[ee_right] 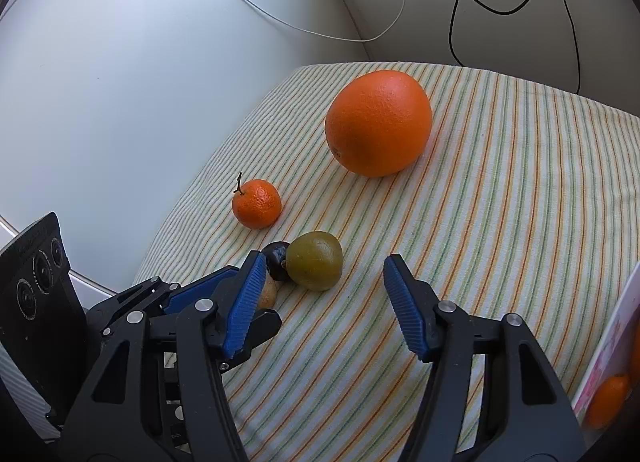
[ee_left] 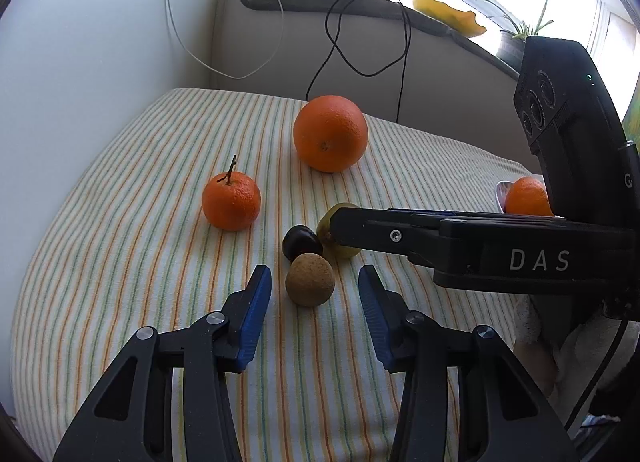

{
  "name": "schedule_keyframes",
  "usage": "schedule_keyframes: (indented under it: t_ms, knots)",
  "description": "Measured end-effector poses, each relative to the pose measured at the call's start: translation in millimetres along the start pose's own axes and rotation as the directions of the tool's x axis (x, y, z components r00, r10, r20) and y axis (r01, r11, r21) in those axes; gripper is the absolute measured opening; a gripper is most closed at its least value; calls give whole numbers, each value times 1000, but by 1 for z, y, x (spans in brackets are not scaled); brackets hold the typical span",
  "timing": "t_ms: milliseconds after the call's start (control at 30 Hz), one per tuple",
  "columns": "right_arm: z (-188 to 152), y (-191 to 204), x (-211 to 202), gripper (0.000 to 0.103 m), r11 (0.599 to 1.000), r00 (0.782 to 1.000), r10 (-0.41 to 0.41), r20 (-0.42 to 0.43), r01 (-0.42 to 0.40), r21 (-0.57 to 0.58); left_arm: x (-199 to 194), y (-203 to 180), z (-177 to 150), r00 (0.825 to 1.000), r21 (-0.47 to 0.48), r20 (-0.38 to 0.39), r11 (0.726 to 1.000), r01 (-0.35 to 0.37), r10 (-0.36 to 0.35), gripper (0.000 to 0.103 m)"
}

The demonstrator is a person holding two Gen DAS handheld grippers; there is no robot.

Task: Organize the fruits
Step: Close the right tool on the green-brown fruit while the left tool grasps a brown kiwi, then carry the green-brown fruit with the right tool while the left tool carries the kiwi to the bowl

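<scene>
On the striped cloth [ee_left: 140, 222] lie a big orange [ee_left: 330, 133] [ee_right: 378, 122], a stemmed mandarin [ee_left: 231, 200] [ee_right: 256, 204] and a tight cluster of three small fruits. My left gripper [ee_left: 314, 278] is open, with the brown round fruit [ee_left: 310, 280] [ee_right: 269, 294] between its blue pads, untouched. My right gripper [ee_right: 326, 262] is open around the green fruit [ee_right: 314, 260] [ee_left: 343, 209], its pads clear of it. A dark fruit [ee_left: 301, 247] [ee_right: 276, 260] touches both. In the left wrist view the right gripper's fingers [ee_left: 360, 228] cross in front of the green fruit.
Another orange [ee_left: 528, 196] [ee_right: 608, 398] sits at the right edge by a pale pink-patterned rim [ee_right: 608, 342]. White wall on the left, beige panel behind with hanging cables [ee_left: 332, 42]. A sill holds a yellow dish [ee_left: 448, 16] and a plant [ee_left: 516, 34].
</scene>
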State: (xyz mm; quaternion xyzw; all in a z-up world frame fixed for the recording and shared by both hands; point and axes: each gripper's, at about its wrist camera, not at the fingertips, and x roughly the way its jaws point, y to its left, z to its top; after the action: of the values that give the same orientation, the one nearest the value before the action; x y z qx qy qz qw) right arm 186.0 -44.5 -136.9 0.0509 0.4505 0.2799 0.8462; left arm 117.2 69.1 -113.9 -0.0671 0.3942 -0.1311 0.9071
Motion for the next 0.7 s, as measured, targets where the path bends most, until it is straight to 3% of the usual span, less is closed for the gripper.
schedule_keyframes:
  t_ms: [233, 433, 700]
  knots:
    - [7, 5, 17, 56, 1000, 1000, 16, -20, -16, -10, 5, 2, 0, 1000, -3, -12, 1000, -1, 1, 40]
    - [9, 11, 24, 50, 1000, 1000, 13, -26, -14, -8, 7, 2, -1, 1000, 4, -14, 1000, -3, 3, 30]
    - [9, 19, 36, 35, 1000, 999, 23, -29, -24, -21, 7, 0, -2, 1000, 10, -9, 1000, -5, 5, 24]
